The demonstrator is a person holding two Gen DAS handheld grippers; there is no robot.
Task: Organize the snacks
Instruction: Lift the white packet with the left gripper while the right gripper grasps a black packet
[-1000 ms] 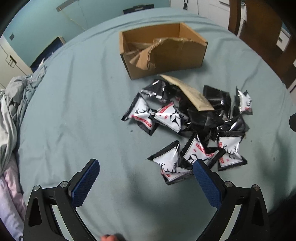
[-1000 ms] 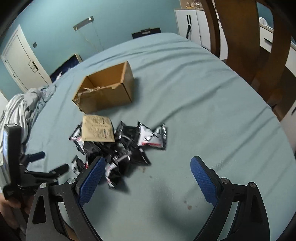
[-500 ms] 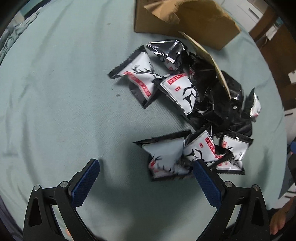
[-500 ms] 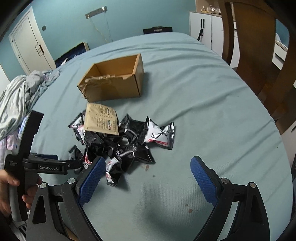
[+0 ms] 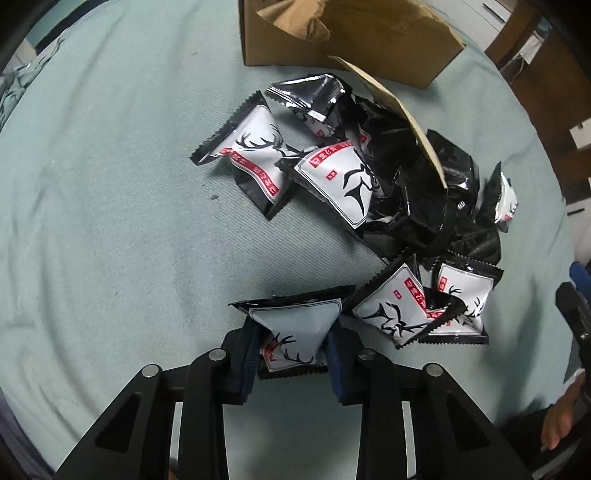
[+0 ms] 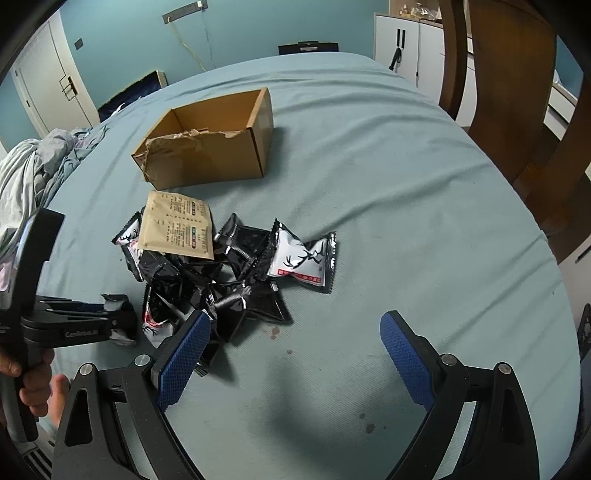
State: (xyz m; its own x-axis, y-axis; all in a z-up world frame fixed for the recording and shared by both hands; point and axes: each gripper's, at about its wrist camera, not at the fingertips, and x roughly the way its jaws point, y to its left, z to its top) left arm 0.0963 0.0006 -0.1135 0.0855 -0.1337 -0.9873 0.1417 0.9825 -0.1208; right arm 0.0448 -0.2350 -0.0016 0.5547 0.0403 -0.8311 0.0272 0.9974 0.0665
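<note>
My left claw [image 5: 291,350], low in the frame, pinches the nearest snack packet [image 5: 295,328]; my right claw [image 6: 291,350] hangs wide open. The cardboard box [image 5: 343,33] sits top centre. Slippery foil could slide out mid-lift.

The left tongs [image 6: 114,321] read "GenRoboAI" (snack packet [image 5: 258,162] print is illegible).

A teal-sheeted bed [image 6: 406,221] carries an open cardboard box [image 6: 207,147] far, snack packets [image 6: 236,266] heaped nearer, crumpled clothes [image 6: 33,173] left.
</note>
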